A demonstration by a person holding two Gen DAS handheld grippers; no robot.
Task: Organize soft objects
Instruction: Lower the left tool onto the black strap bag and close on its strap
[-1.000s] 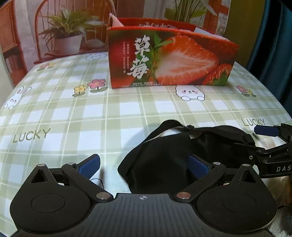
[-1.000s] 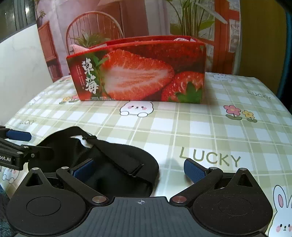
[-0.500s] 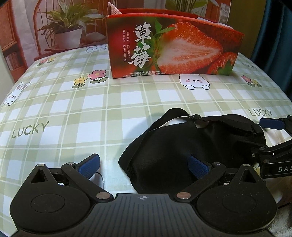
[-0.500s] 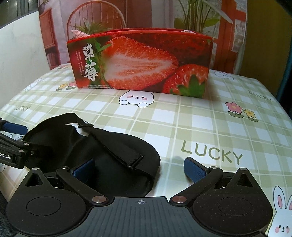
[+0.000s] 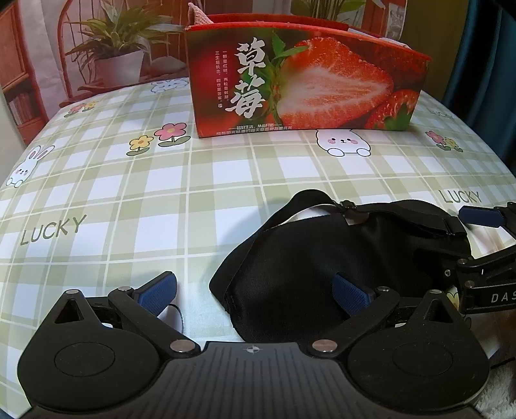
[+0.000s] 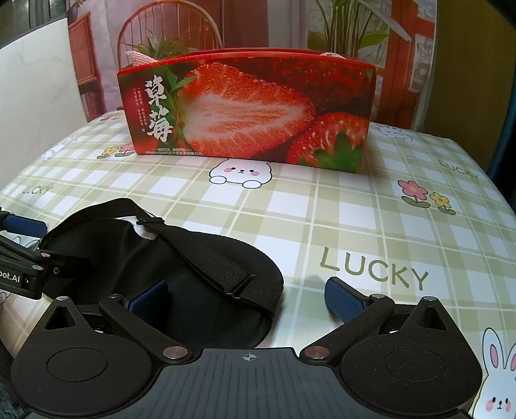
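Currently, the black eye mask [image 5: 322,258] lies flat on the checked tablecloth [image 5: 135,193], at 6 o'clock from the strawberry box [image 5: 306,87] and well apart from it. Its elastic strap [image 6: 213,261] runs across the top of the fabric, with a small buckle [image 6: 149,221] at the far edge.

Left gripper [image 5: 254,291]: jaws spread wide, holding nothing. In the left wrist view, the pad at 3 o'clock [image 5: 351,295] sits over the black fabric; the pad at 9 o'clock [image 5: 158,291] sits over bare tablecloth, just beside the mask's edge. Whether either pad touches the surface cannot be determined.

Right gripper [image 6: 248,298]: jaws likewise spread wide, holding nothing. In the right wrist view, the pad at 9 o'clock [image 6: 148,298] sits over the mask; the pad at 3 o'clock [image 6: 346,298] sits over bare tablecloth near the printed word "LUCKY". Contact cannot be confirmed.

Each gripper straddles one end of the mask: the left gripper at the mask's 9 o'clock end, the right gripper at its 3 o'clock end. The opposing gripper is visible at the frame edge in each wrist view, at 3 o'clock in the left view and at 9 o'clock in the right.

The strawberry box stands upright at 12 o'clock on the table, top open; a pink item [image 5: 198,14] protrudes above its rim at the left end. A potted plant [image 5: 116,48] appears beyond the table at 11 o'clock in the left wrist view.
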